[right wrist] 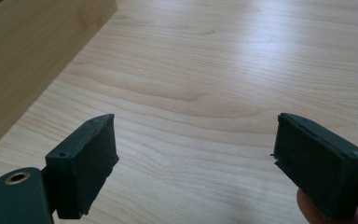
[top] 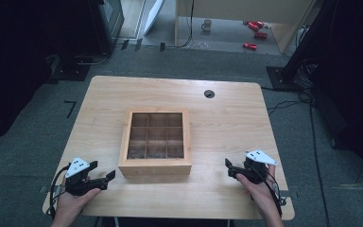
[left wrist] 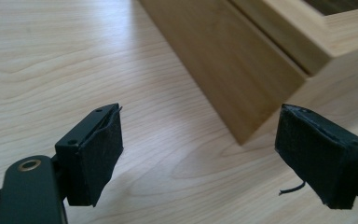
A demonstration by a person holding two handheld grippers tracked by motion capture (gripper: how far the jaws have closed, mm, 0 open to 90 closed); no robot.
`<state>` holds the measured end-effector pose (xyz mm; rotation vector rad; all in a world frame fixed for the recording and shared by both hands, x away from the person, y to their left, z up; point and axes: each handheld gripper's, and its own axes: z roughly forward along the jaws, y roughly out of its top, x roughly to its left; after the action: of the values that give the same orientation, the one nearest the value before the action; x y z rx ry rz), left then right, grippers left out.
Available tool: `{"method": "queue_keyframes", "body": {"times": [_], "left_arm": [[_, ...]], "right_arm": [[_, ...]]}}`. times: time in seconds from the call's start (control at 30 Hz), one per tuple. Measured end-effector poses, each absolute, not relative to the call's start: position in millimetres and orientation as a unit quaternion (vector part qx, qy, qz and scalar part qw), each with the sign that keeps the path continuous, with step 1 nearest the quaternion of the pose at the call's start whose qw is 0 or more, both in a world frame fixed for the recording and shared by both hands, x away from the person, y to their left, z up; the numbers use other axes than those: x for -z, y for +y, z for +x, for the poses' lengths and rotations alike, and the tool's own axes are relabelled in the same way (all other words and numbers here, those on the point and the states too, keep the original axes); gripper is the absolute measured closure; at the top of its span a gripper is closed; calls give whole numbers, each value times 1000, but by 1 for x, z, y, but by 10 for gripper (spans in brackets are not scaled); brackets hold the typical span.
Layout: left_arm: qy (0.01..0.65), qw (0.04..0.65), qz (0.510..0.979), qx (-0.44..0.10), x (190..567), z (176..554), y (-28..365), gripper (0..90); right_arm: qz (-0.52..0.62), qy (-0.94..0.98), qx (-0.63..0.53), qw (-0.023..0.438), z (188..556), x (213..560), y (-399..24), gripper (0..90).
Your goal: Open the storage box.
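Both the left gripper (top: 105,179) and right gripper (top: 229,168), released and empty, flank the wooden box (top: 155,163) near the table's (top: 227,118) front edge, probably to grasp its sides.

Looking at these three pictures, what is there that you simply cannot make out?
- Wooden box: in the high view its compartments lie in shadow, so any contents are too dim to tell; its near wall hides the front row's floor.
- Left gripper view: the frame edge cuts the box off, showing one corner.
- Mug and red things on the far floor: too small to identify.
- The person's forearms: cut off by the bottom edge.
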<state>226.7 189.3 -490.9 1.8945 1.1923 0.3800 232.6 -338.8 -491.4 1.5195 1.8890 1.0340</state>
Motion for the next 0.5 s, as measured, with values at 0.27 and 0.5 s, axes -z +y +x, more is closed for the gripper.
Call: {"method": "queue_keyframes", "body": {"times": [0.27, 0.5], "left_arm": [[453, 441, 762, -136, 487, 222, 178, 238], [439, 441, 771, -134, 486, 219, 163, 353]], "right_arm": [[544, 703, -392, 238, 232, 486, -321, 131], [528, 712, -401, 232, 238, 478, -299, 132]]}}
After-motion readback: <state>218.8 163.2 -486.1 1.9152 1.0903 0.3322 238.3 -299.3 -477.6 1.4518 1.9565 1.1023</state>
